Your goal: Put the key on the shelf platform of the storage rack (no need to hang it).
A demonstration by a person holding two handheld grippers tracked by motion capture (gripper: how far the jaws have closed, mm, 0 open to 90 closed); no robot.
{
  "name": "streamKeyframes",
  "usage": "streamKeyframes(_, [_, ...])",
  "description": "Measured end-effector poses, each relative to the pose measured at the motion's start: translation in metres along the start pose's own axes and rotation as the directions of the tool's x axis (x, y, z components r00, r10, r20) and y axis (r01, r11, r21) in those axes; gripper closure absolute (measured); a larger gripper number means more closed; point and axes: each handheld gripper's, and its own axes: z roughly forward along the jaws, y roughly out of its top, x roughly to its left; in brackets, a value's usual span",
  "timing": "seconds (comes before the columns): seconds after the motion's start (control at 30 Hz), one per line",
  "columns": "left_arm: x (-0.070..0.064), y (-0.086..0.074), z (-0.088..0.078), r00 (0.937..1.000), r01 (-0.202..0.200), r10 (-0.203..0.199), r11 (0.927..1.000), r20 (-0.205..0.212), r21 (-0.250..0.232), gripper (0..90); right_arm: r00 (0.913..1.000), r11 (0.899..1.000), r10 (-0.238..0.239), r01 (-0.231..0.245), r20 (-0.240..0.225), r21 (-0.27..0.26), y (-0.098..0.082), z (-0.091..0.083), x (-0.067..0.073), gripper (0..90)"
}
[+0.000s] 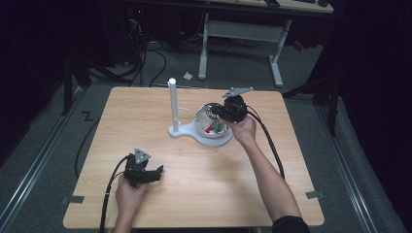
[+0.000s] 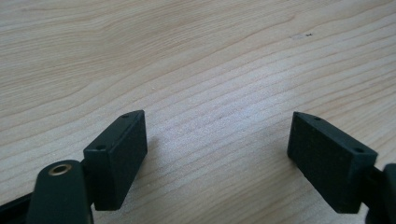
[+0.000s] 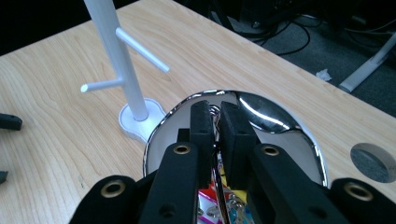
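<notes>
A shiny metal bowl (image 1: 201, 125) (image 3: 268, 112) stands on the wooden table, on the base of a white peg stand (image 1: 172, 99) (image 3: 109, 51). Small red, green and yellow items (image 1: 214, 128) (image 3: 209, 198) lie inside the bowl. My right gripper (image 1: 214, 113) (image 3: 215, 112) dips into the bowl from the right, with its jaws shut on a thin metal ring (image 3: 216, 165) that runs down between the pads. Near the table's front left, my left gripper (image 1: 156, 173) (image 2: 217, 149) rests low over bare wood, open, with nothing between its jaws.
A round grey hole (image 3: 373, 161) shows in the tabletop just past the bowl. Behind the table stand the white legs of a desk (image 1: 240, 46), with cables (image 1: 153, 63) on the floor. Bare wood (image 1: 209, 179) lies between the two hands.
</notes>
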Motion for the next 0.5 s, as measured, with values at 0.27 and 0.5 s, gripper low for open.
streamKeyframes(0.27, [0.000, 0.000, 0.000, 1.0000, -0.002, 0.002, 1.0000, 0.000, 0.000, 20.5, 0.9999, 0.999, 0.016, -0.016, -0.002, 0.032, -0.009, 0.009, -0.002, 84.5])
streamKeyframes(0.5, [0.000, 0.000, 0.000, 1.0000, -0.001, 0.001, 1.0000, -0.001, 0.000, 20.4, 0.9990, 0.998, 0.042, -0.041, -0.012, 0.037, -0.015, 0.015, -0.001, 81.3])
